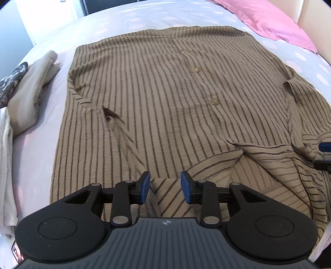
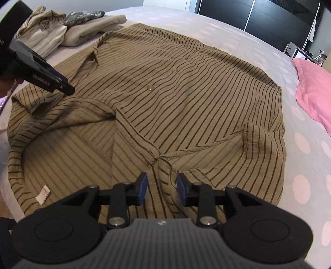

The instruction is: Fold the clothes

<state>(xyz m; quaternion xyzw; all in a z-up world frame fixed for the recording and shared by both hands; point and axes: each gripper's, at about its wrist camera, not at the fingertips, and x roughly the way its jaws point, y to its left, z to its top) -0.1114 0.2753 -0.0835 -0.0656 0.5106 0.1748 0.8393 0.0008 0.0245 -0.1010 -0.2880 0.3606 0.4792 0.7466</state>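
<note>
Bed (image 1: 258,41) fills both views – pale lilac sheet w/ lighter round dots, running well past the jaws on every side. Beyond its far edge, ahead of the right jaws: dark glossy wardrobe doors (image 2: 258,16) and a white door; ahead of the left jaws, a white wall or door panel, detail unclear.

Striped shirt (image 1: 165,93) – tan w/ thin dark stripes, buttons (image 1: 196,69) up – lies spread flat on the bed straight ahead of both jaws, near edge bunched under them. Pink pillow (image 1: 269,18) sits far ahead & right of the left jaws; same for the right jaws. Pile of folded clothes (image 1: 29,95) – beige, white, a dark floral piece – lies left of the shirt, well left of the left jaws. Small white care label (image 2: 43,193) on the turned-up fabric just left of the right jaws.

Left gripper (image 1: 165,184): jaws partly apart, over a folded bit of striped cloth; pads not pressing it. Right gripper (image 2: 162,186): jaws partly apart, gathered seam fabric between them, pads clear of it, nothing held.
</note>
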